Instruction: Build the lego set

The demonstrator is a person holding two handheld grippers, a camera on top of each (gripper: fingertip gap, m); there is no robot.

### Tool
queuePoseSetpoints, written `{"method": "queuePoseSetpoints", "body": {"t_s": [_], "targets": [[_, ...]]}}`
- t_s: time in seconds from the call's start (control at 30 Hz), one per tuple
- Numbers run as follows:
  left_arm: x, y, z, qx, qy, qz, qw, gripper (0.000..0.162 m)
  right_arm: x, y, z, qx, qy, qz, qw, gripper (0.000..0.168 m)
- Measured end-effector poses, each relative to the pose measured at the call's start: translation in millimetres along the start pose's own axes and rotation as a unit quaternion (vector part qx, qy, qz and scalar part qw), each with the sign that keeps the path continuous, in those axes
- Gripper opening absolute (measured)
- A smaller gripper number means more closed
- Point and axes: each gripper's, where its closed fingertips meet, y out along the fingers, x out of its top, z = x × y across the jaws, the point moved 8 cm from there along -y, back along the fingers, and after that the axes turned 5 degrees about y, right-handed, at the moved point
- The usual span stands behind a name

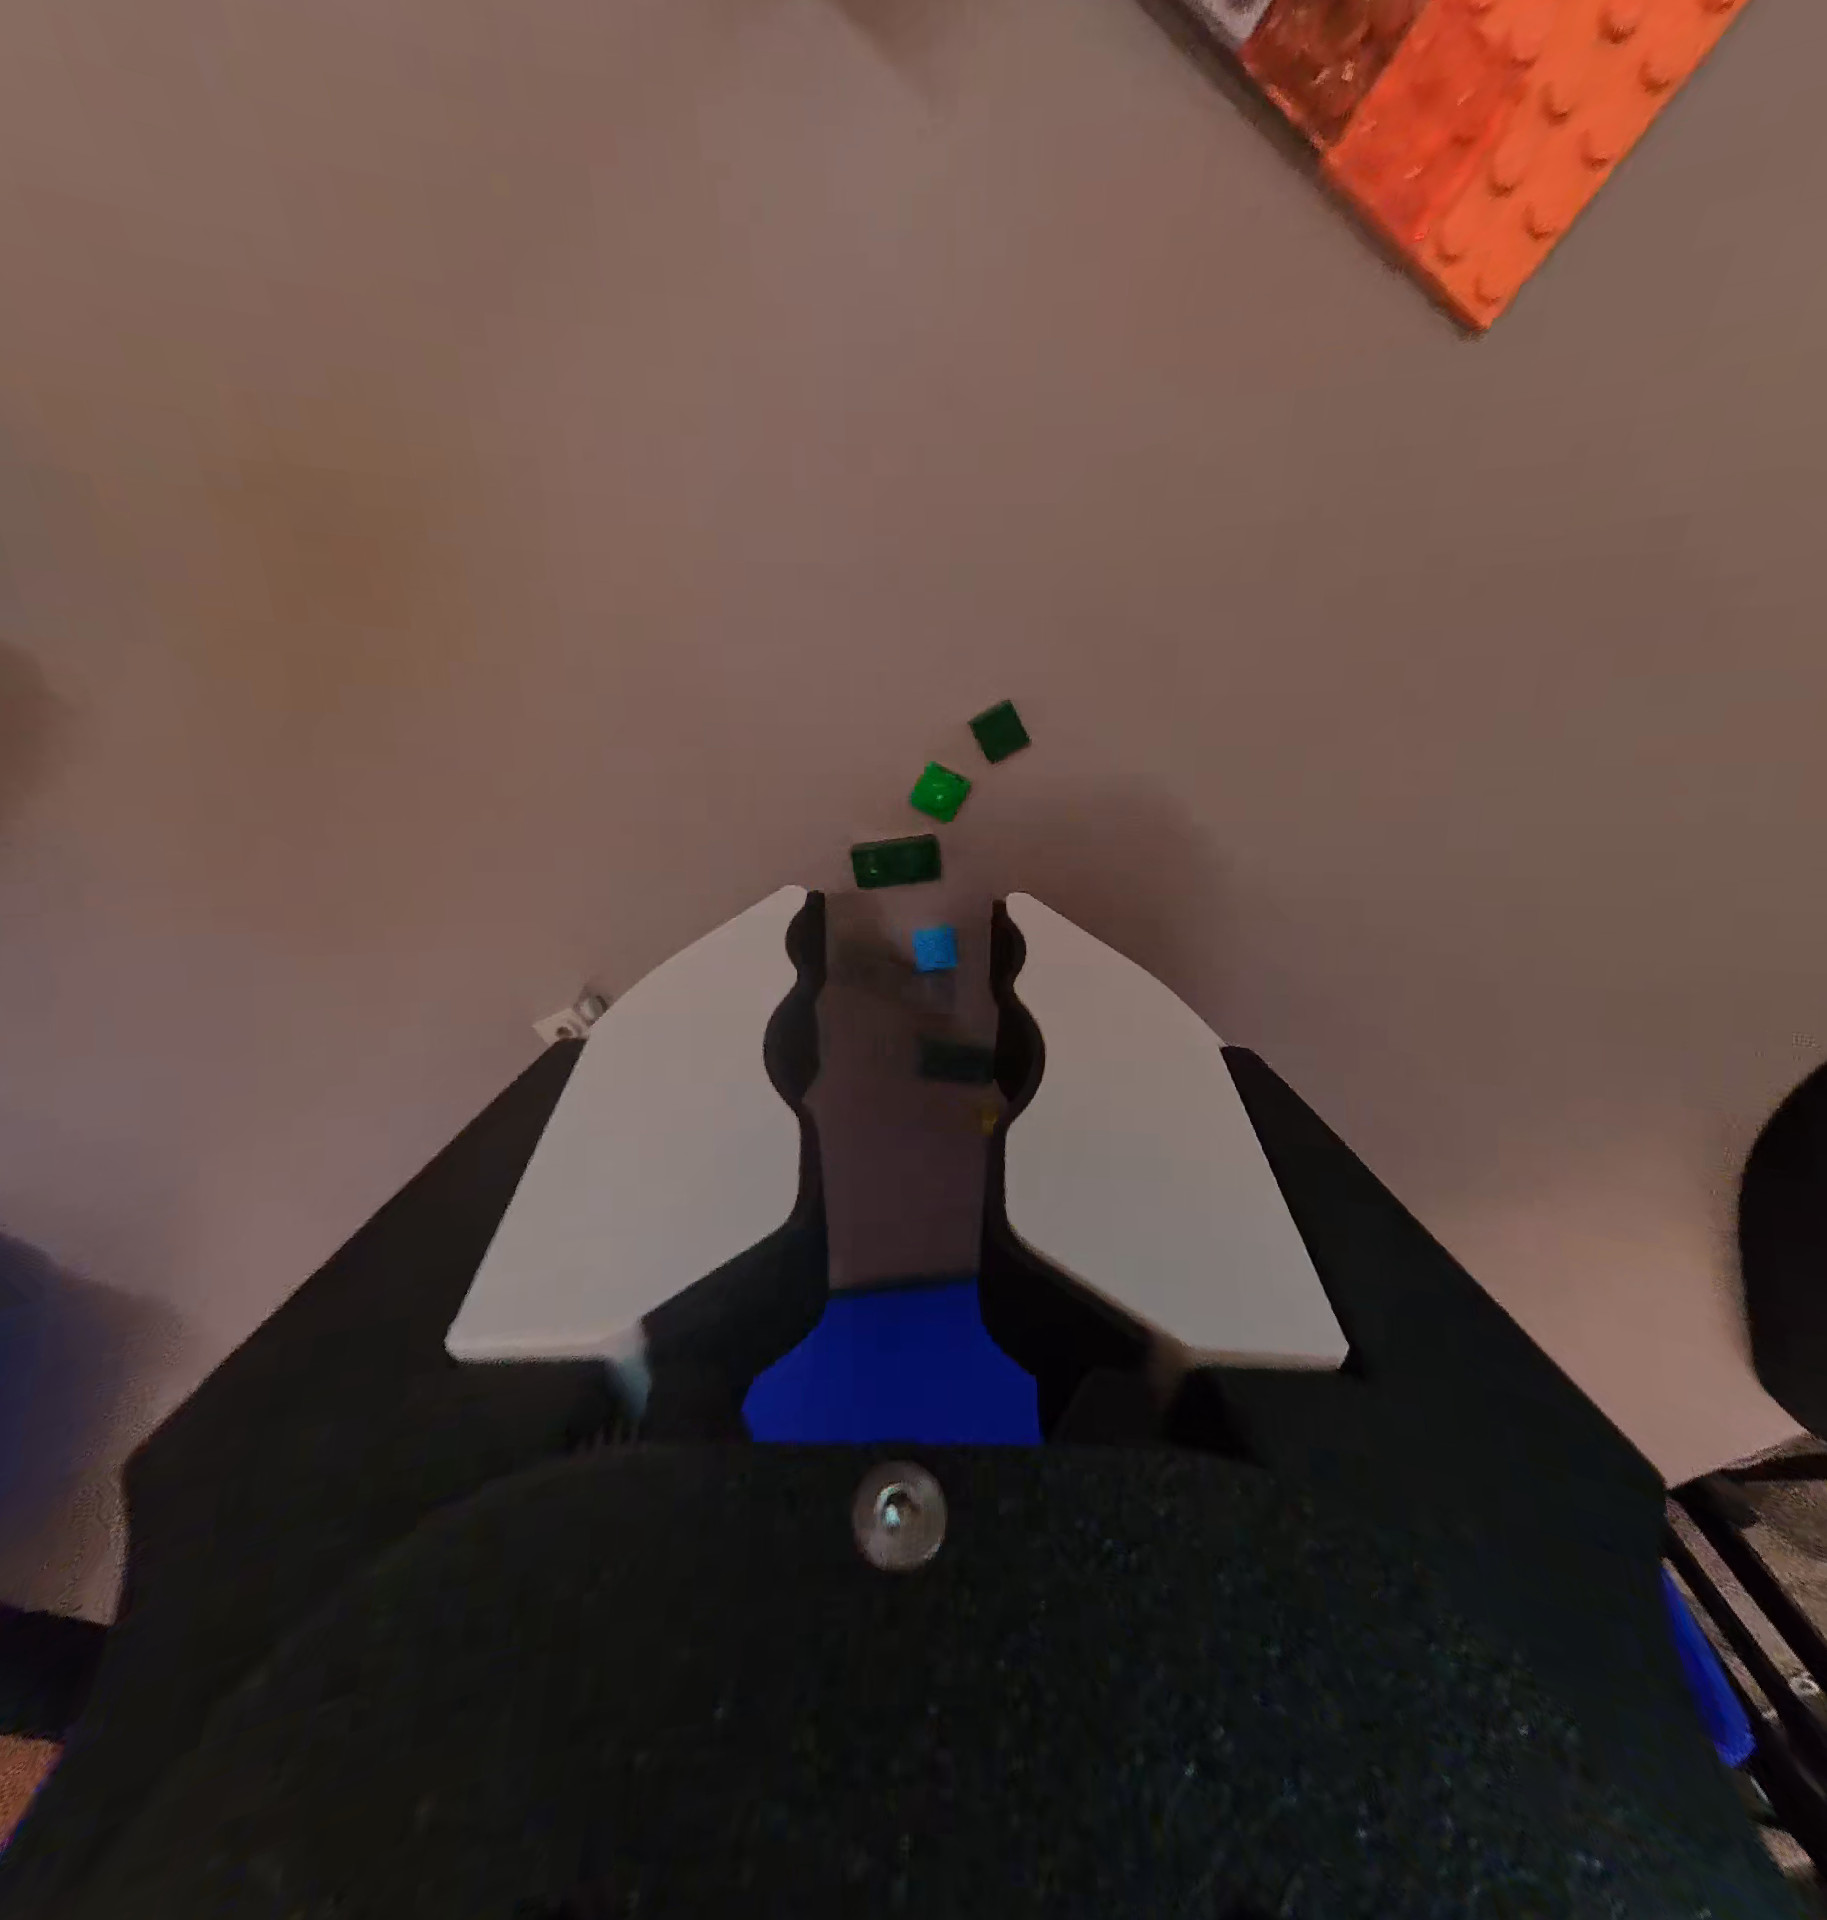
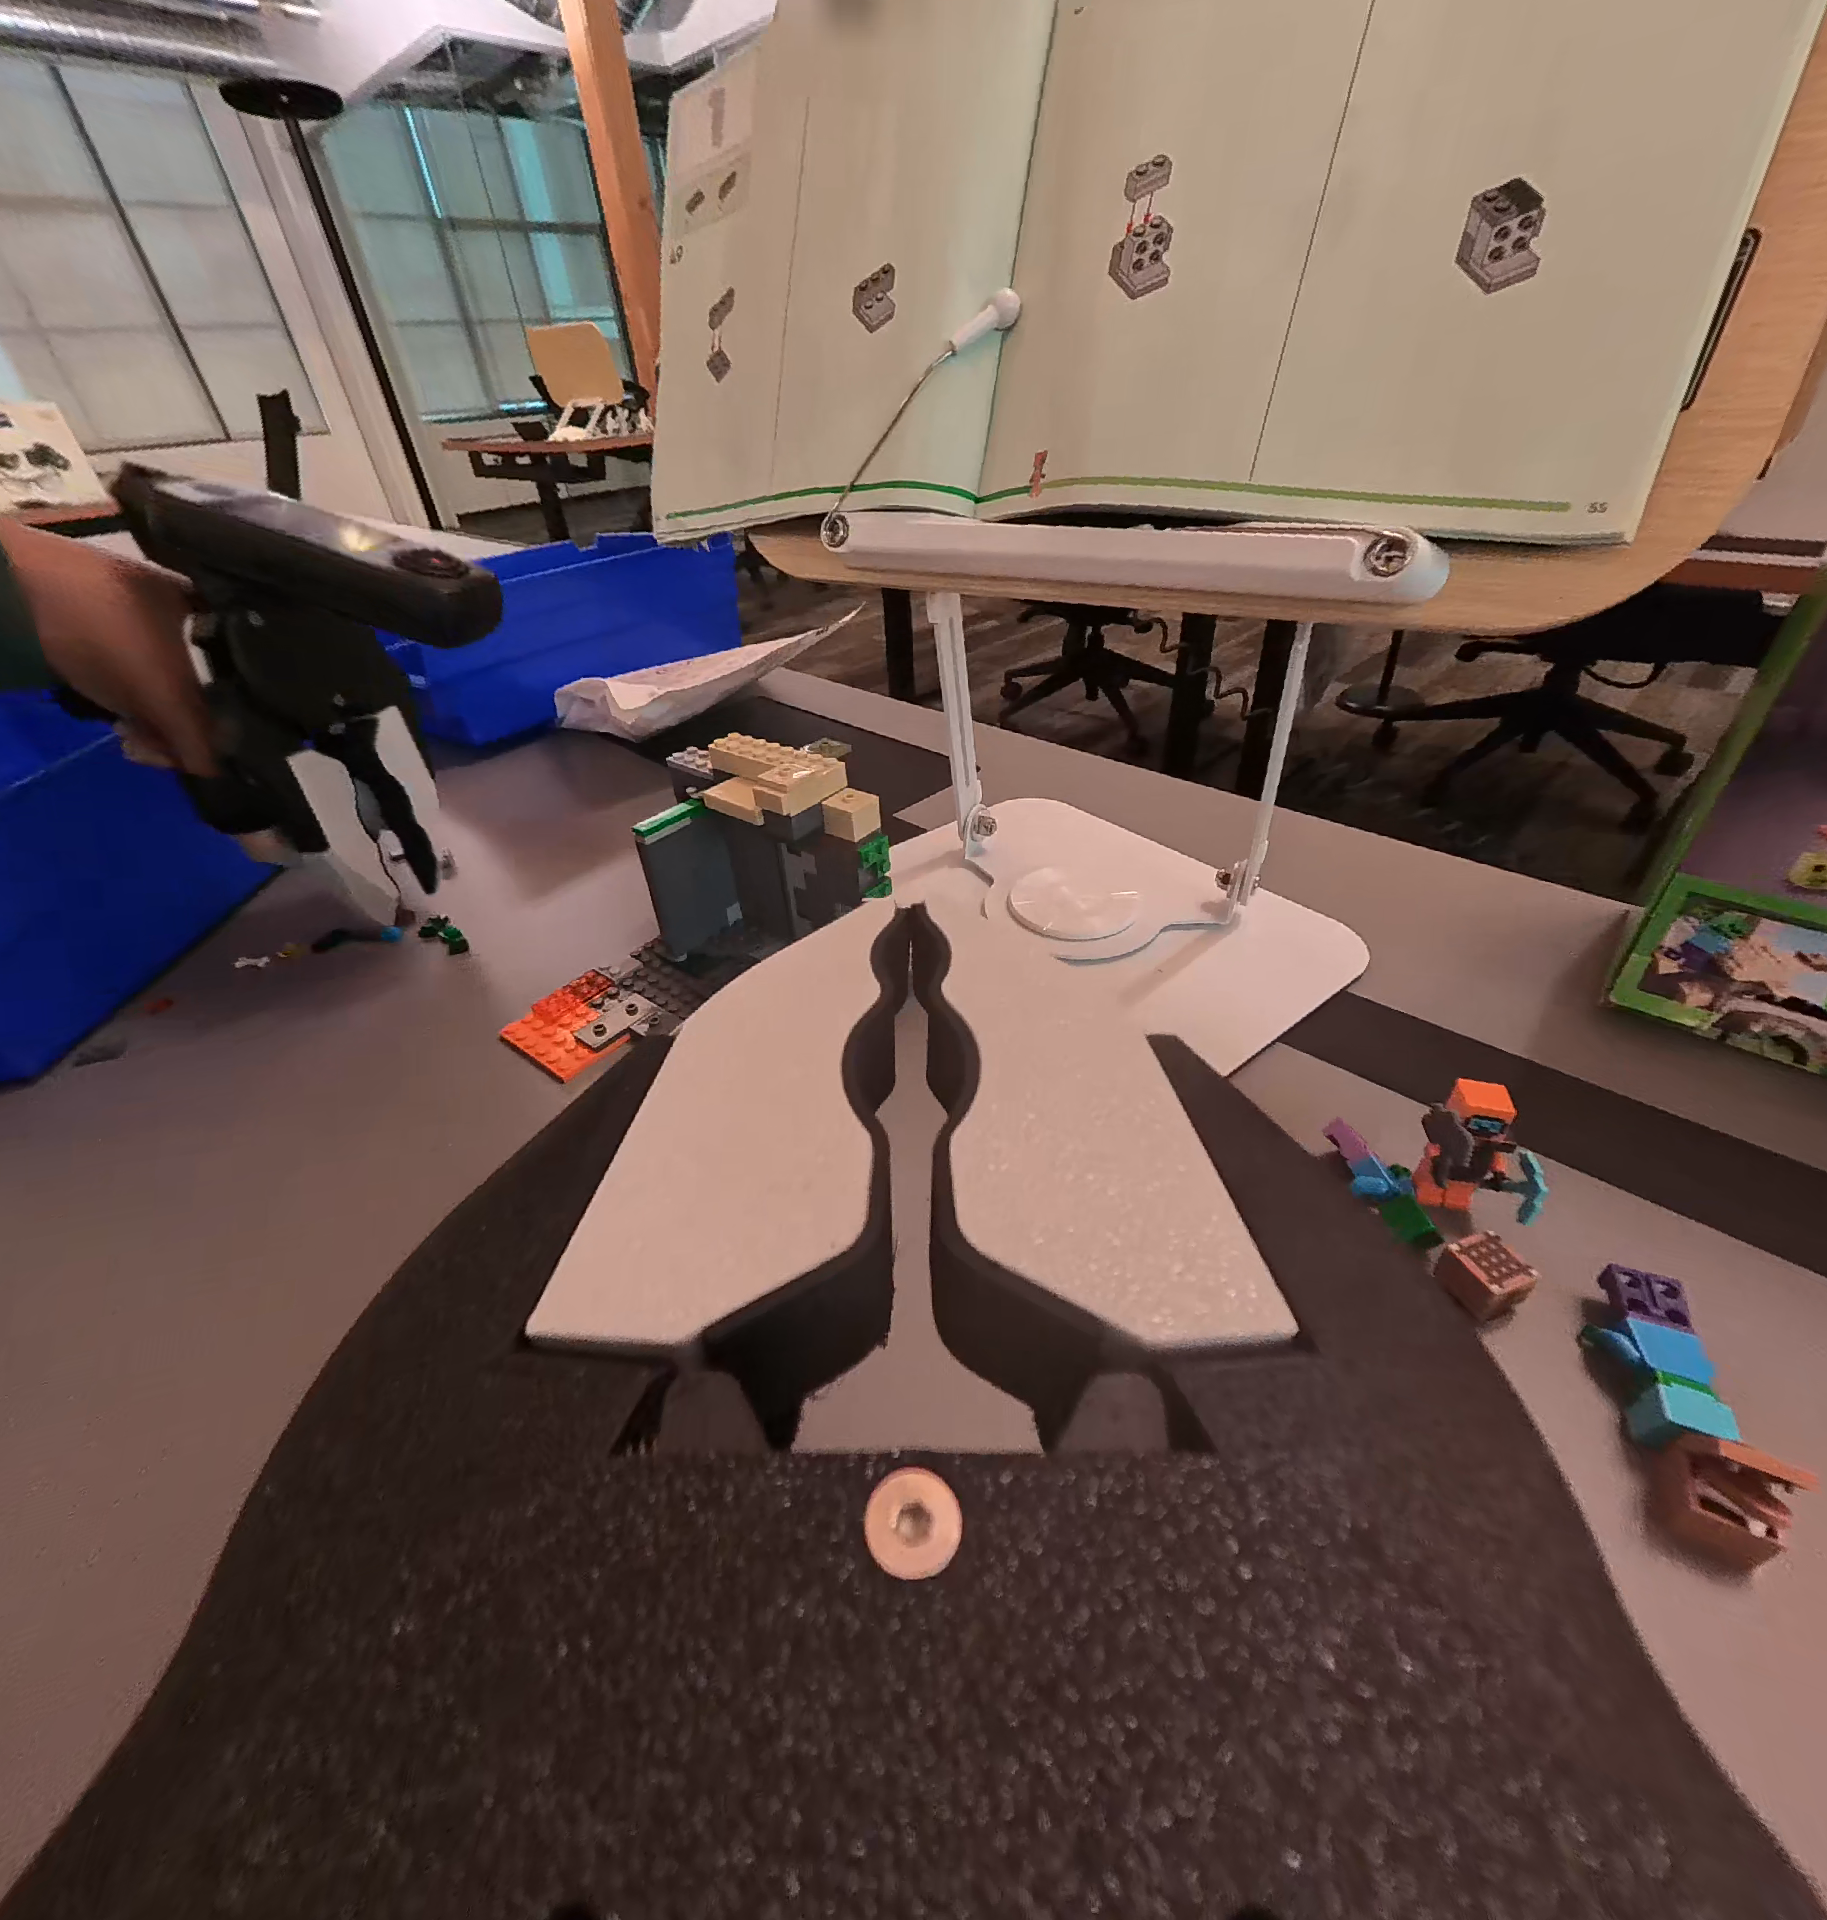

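Left hand-held gripper (image 1: 907, 902) released, fingers apart, hovering over grey desk (image 1: 473, 520) above scattered loose pieces: small blue brick (image 1: 935, 948) between fingertips, dark green plate (image 1: 895, 861), bright green stud (image 1: 939, 792), dark green tile (image 1: 999, 730) just beyond. Right hand-held gripper (image 2: 914, 914) clenched, grasping nothing, pointing at partly built lego model (image 2: 763, 842) on orange and grey baseplate (image 2: 576, 1023), beside white book stand (image 2: 1148, 904) holding open instruction booklet (image 2: 1200, 260).
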Motion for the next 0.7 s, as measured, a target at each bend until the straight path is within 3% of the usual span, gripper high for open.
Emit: {"method": "queuePoseSetpoints", "body": {"t_s": [0.7], "targets": [[3,12,4,0.011,-0.025,-0.018,0.999,0.016,-4,1,-3,-0.002,0.004,0.006,1.0,0.0]]}}
